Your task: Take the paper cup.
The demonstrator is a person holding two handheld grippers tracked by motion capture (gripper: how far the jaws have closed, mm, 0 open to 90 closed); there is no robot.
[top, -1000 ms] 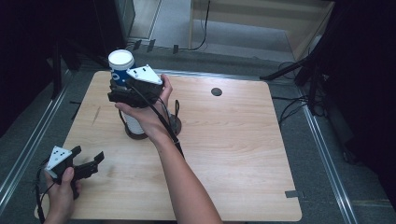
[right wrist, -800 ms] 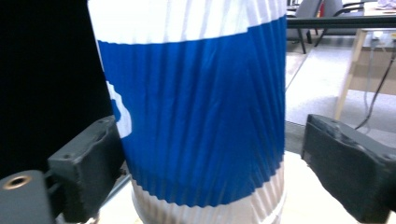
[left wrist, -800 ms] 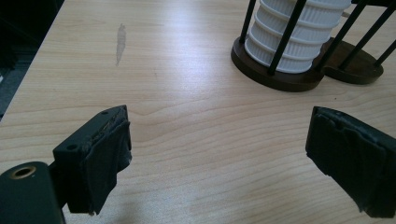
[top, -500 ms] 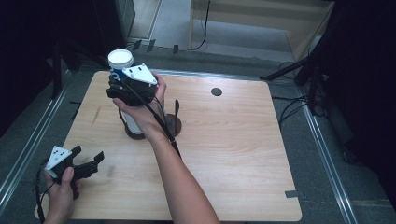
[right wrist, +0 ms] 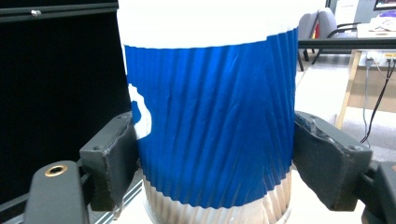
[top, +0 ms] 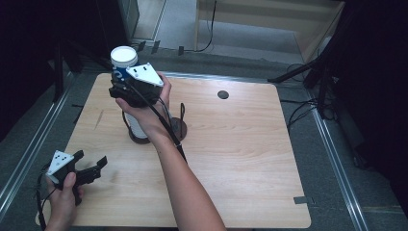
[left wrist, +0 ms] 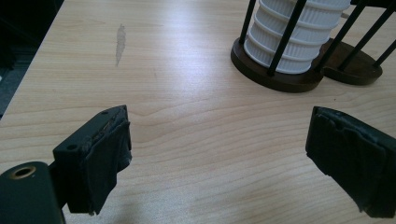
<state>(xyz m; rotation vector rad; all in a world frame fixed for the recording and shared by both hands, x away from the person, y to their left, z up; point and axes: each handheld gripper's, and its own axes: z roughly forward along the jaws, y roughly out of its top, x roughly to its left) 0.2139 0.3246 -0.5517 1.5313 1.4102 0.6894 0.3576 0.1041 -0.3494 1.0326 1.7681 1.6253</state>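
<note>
Both hands unmoved; right tongs (right wrist: 212, 154) just closed onto the blue cup (right wrist: 210, 116), left tongs (left wrist: 233, 158) apart.

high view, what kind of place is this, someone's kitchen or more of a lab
More likely a lab or workshop set up for recording than a kitchen. A bare wooden table stands on a grey floor between metal rails, loose cables trail around it, and the right gripper view shows office chairs behind the cup.

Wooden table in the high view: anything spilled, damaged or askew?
Only a pale streak-shaped scuff mars the wooden table left of the dark wire cup holder. The blue ribbed paper cup stands upright; nothing is spilled.
</note>
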